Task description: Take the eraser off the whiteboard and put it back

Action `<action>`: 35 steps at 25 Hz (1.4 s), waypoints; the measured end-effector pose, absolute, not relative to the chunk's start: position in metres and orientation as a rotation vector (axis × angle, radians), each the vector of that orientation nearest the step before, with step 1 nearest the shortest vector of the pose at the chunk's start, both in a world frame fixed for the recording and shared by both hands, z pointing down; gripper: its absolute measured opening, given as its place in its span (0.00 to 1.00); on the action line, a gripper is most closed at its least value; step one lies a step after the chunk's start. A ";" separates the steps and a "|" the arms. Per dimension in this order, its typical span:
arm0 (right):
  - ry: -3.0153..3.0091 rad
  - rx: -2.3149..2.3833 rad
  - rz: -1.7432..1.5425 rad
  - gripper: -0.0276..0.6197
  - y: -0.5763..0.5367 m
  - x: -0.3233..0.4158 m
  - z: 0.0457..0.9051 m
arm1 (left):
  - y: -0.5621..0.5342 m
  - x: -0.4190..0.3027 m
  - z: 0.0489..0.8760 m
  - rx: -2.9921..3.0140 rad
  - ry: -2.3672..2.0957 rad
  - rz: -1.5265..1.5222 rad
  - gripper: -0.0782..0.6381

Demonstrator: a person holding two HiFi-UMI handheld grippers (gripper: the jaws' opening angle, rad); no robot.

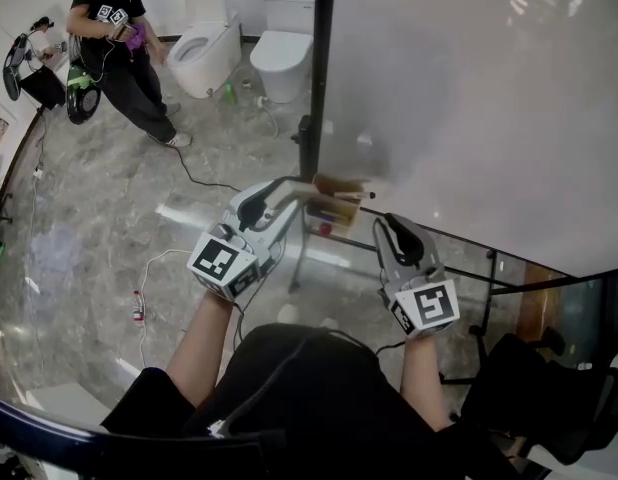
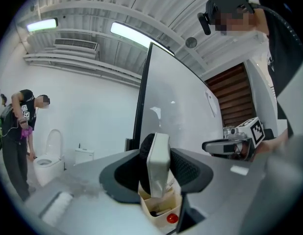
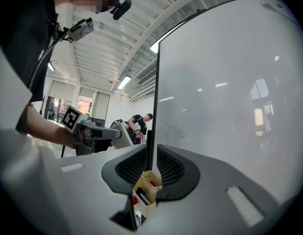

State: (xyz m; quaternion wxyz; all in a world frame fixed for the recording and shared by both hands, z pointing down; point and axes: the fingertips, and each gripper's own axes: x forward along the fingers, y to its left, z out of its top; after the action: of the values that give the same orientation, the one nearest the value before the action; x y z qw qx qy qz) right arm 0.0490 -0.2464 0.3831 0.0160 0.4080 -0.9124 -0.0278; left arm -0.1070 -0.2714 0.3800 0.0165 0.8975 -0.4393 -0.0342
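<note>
I pinch the eraser (image 2: 158, 160), likely light with a stiff back and soft felt, by its long sides in my left gripper (image 2: 159, 180) near the whiteboard's (image 1: 469, 98) lower left corner, my right gripper (image 3: 150, 173) spread, empty.

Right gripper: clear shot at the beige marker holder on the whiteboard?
Likely yes. The right gripper is open and empty, and the marker holder sits just ahead of its jaws with nothing between. The left gripper holds the eraser alongside.
</note>
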 end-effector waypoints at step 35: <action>-2.833 1.305 -0.098 0.15 -0.241 0.047 0.375 | -0.268 -0.101 0.381 2.843 -1.268 -0.118 0.37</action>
State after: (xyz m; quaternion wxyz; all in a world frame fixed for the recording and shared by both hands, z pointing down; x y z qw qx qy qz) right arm 0.0471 -0.2415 0.3748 0.0106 0.4181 -0.9078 -0.0314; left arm -0.1008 -0.2682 0.3814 0.0132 0.9126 -0.4069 -0.0379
